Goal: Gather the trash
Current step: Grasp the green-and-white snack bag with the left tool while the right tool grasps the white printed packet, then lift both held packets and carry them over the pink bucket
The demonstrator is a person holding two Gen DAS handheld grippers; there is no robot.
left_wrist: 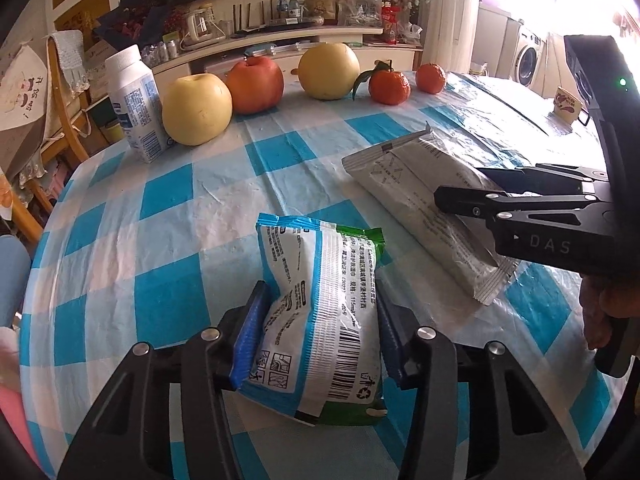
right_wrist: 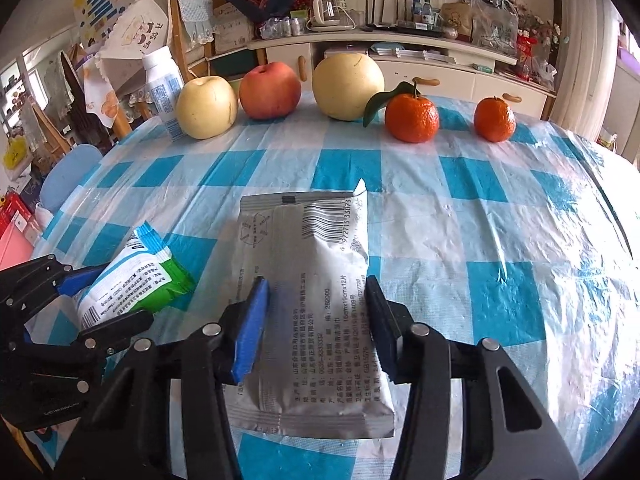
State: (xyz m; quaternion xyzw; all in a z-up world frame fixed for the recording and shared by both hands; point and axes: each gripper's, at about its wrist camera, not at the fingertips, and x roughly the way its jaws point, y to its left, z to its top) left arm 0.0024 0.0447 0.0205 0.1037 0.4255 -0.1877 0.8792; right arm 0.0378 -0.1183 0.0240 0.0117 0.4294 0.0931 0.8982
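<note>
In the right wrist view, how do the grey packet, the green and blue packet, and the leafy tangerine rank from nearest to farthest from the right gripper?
1. grey packet, between the right gripper's fingers.
2. green and blue packet, on the left, in the left gripper.
3. leafy tangerine, far across the table.

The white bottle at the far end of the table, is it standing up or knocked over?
Standing. The white bottle sits on its base beside the yellow apple, cap on top.
</note>
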